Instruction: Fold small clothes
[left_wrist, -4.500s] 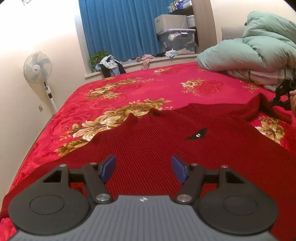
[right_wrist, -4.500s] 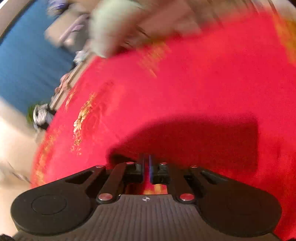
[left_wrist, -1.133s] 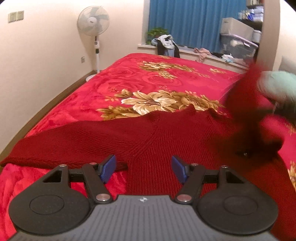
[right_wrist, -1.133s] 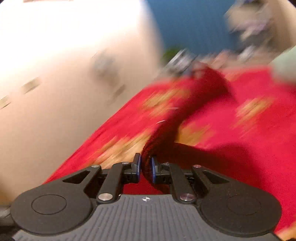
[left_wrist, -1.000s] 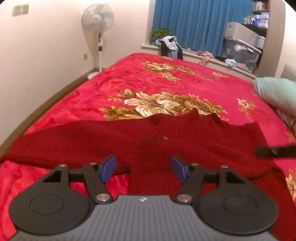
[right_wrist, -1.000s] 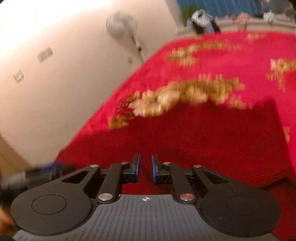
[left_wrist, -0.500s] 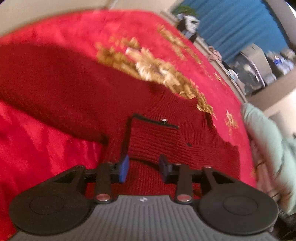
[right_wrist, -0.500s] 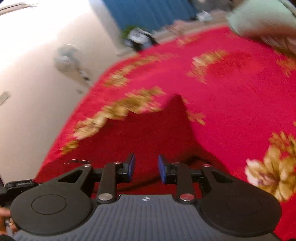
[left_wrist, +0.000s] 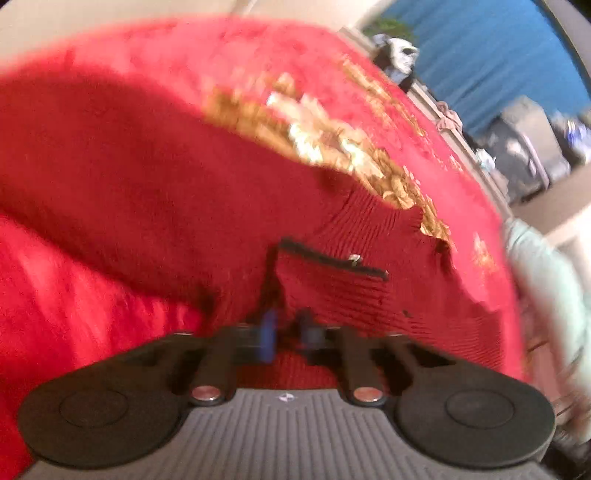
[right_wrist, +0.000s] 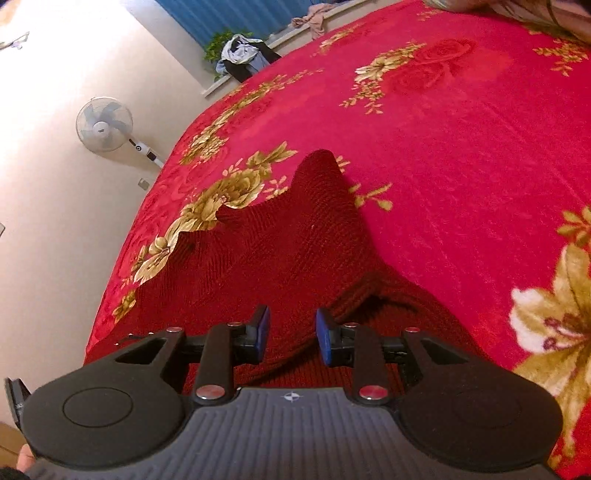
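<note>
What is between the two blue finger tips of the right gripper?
In the right wrist view, the right gripper is open, and only the dark red sweater shows in the gap between its blue fingertips, lying on the bedspread.

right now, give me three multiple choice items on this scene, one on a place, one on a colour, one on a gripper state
1. Where does the sweater lie?
A. on the floor
B. on the red floral bedspread
C. on the windowsill

2. What colour is the curtain?
A. blue
B. green
C. white

3. How does the right gripper stand?
A. shut on the sweater
B. out of view
C. open above the sweater

Answers:
1 B, the knit is spread flat across the bedspread in both views.
2 A, blue fabric hangs behind the windowsill.
3 C, its blue pads are apart with bare knit showing between them. The left gripper has its pads nearly together at the sweater's folded edge; blur hides whether they pinch it.
</note>
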